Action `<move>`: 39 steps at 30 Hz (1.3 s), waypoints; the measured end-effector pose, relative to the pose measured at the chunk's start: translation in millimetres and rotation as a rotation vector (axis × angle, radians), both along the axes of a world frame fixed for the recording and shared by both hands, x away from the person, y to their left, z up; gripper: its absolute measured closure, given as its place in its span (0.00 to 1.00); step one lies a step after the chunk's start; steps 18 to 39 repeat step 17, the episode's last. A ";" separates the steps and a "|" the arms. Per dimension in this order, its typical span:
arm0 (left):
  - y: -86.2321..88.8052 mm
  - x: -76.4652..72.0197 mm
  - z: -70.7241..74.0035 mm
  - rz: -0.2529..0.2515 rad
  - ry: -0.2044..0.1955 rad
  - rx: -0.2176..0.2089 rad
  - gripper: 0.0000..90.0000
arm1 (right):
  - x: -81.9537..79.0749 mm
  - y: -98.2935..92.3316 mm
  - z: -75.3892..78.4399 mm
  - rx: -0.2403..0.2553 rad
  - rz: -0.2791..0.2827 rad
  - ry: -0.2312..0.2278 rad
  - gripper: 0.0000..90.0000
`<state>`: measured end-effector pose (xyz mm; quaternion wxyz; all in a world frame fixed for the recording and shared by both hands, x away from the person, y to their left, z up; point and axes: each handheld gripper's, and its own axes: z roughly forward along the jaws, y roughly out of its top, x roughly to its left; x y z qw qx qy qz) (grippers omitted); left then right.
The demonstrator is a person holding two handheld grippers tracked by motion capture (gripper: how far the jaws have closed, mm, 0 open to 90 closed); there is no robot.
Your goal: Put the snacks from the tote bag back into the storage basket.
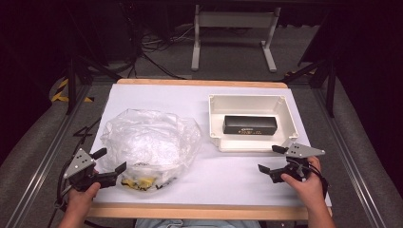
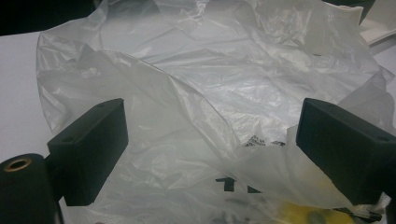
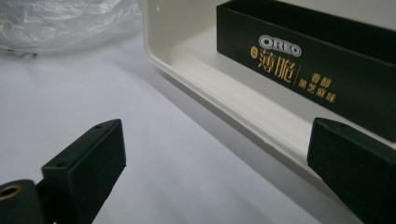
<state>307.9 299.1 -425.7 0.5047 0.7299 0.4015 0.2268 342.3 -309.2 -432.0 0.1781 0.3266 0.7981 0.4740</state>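
White paper covers the tabletop (image 1: 228,180), and we see three things on it. A crumpled clear plastic bag (image 1: 149,142) lies at the left, with yellow and black print showing at its near edge. A white tray (image 1: 216,123) sits at the right, toward the far side, well apart from the bag. Inside the tray lies a black box (image 1: 250,125) lettered OREO in the right gripper view.

We hold the left gripper (image 1: 108,161) at the near left, its jaws wide apart and empty, one on each side of the bag's near edge. We hold the right gripper (image 1: 272,159) at the near right, just beside the tray's near wall, its jaws also wide apart and gripping nothing.
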 end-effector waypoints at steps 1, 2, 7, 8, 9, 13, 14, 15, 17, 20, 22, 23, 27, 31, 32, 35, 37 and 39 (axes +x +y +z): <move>0.3 0.5 -0.2 -0.002 0.001 0.000 0.11 | -0.4 -0.4 -1.8 0.003 -0.011 0.003 0.07; 0.7 0.9 -0.4 -0.004 0.003 -0.002 0.11 | -1.0 -1.1 -3.9 0.000 -0.028 0.007 0.07; 1.2 2.3 -1.3 -0.003 0.011 -0.005 0.11 | -3.7 -5.3 -11.0 0.001 -0.099 0.062 0.08; 1.3 3.3 -2.2 -0.005 0.019 -0.006 0.11 | -4.2 -5.3 -10.5 -0.001 -0.111 0.059 0.08; 1.3 3.3 -2.2 -0.005 0.019 -0.006 0.11 | -4.2 -5.3 -10.5 -0.001 -0.111 0.059 0.08; 2.5 3.9 -2.7 -0.004 0.021 -0.014 0.11 | -2.7 -4.5 -11.4 -0.017 -0.126 0.070 0.07; 2.9 3.9 -2.8 -0.003 0.017 -0.021 0.11 | -2.3 -4.8 -11.5 -0.017 -0.128 0.075 0.07; 3.2 3.7 -2.5 0.000 0.019 -0.025 0.11 | -1.9 -4.8 -11.7 -0.015 -0.125 0.081 0.07; 4.1 3.9 -2.3 -0.001 0.018 -0.035 0.11 | -1.5 -4.9 -11.8 -0.014 -0.124 0.084 0.07; 4.1 3.9 -2.3 -0.001 0.018 -0.035 0.11 | -1.5 -4.9 -11.8 -0.014 -0.124 0.084 0.07; 4.1 3.9 -2.3 -0.001 0.018 -0.035 0.11 | -1.5 -4.9 -11.8 -0.014 -0.124 0.084 0.07; 4.1 3.9 -2.3 -0.001 0.018 -0.035 0.11 | -1.5 -4.9 -11.8 -0.014 -0.124 0.084 0.07; 4.1 3.9 -2.3 -0.001 0.018 -0.035 0.11 | -1.5 -4.9 -11.8 -0.014 -0.124 0.084 0.07; 4.1 3.9 -2.3 -0.001 0.018 -0.035 0.11 | -1.5 -4.9 -11.8 -0.014 -0.124 0.084 0.07; 4.1 3.9 -2.3 -0.001 0.018 -0.035 0.11 | -1.5 -4.9 -11.8 -0.014 -0.124 0.084 0.07; 4.1 3.9 -2.3 -0.001 0.018 -0.035 0.11 | -1.5 -4.9 -11.8 -0.014 -0.124 0.084 0.07; 4.1 3.9 -2.3 -0.001 0.018 -0.035 0.11 | -1.5 -4.9 -11.8 -0.014 -0.124 0.084 0.07; 4.1 3.9 -2.3 -0.001 0.018 -0.035 0.11 | -1.5 -4.9 -11.8 -0.014 -0.124 0.084 0.07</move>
